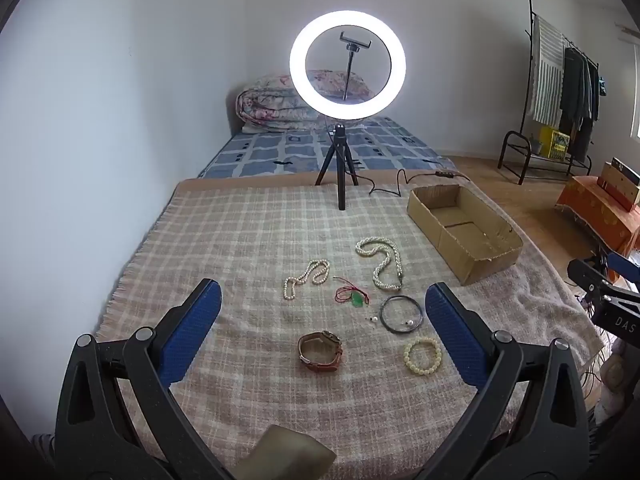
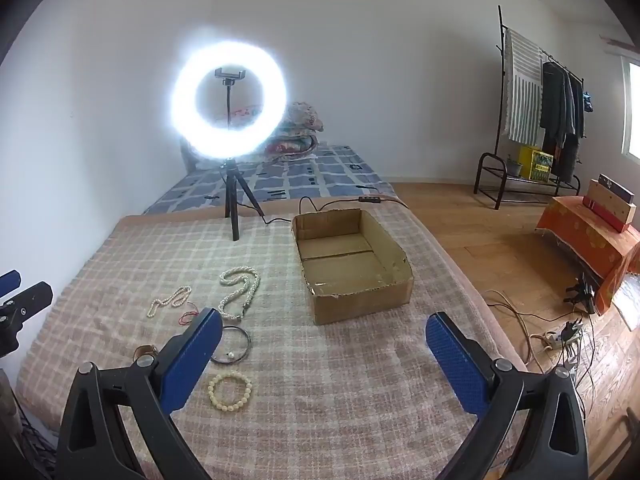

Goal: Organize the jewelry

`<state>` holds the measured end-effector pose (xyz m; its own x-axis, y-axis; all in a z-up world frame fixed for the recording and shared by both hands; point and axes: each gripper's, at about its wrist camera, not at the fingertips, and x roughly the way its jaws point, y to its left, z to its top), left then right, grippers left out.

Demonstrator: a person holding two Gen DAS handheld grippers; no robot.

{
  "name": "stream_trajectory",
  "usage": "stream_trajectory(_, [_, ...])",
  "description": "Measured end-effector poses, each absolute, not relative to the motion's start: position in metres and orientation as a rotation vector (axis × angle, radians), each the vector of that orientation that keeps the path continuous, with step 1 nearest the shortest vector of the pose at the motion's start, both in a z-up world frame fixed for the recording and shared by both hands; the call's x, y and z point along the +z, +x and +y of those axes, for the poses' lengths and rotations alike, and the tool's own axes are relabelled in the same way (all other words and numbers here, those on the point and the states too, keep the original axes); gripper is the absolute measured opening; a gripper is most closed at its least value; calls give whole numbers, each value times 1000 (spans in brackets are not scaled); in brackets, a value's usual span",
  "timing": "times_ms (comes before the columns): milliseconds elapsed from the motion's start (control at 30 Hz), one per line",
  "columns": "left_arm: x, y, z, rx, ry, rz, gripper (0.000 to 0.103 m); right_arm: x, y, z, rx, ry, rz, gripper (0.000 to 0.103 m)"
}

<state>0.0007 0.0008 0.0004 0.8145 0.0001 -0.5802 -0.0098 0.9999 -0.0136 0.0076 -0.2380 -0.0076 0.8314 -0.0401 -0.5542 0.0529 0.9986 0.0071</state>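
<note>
Jewelry lies spread on a plaid blanket (image 1: 248,232). There is a thick pearl necklace (image 1: 380,260), a thin pearl strand (image 1: 306,278), a red cord with a green pendant (image 1: 354,296), a dark wire bangle (image 1: 400,314), a brown leather watch (image 1: 320,352) and a cream bead bracelet (image 1: 423,355). An empty cardboard box (image 1: 464,232) stands to their right. My left gripper (image 1: 322,312) is open above the watch and bangle. My right gripper (image 2: 324,340) is open, in front of the box (image 2: 352,268), with the bead bracelet (image 2: 231,392) and bangle (image 2: 232,346) by its left finger.
A lit ring light on a tripod (image 1: 347,64) stands at the blanket's far edge, its cable (image 1: 394,186) running behind the box. A bed with folded quilts (image 1: 276,104) lies beyond. A clothes rack (image 2: 540,112), an orange-covered stand (image 2: 592,236) and floor cables (image 2: 560,336) are at right.
</note>
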Motion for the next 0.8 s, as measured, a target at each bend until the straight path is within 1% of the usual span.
stream_trajectory(300, [11, -6, 2, 3, -23, 553, 103, -6, 5, -236, -66, -8, 561, 103])
stream_trajectory(800, [20, -11, 2, -12, -32, 543, 103, -4, 5, -240, -65, 11, 558, 103])
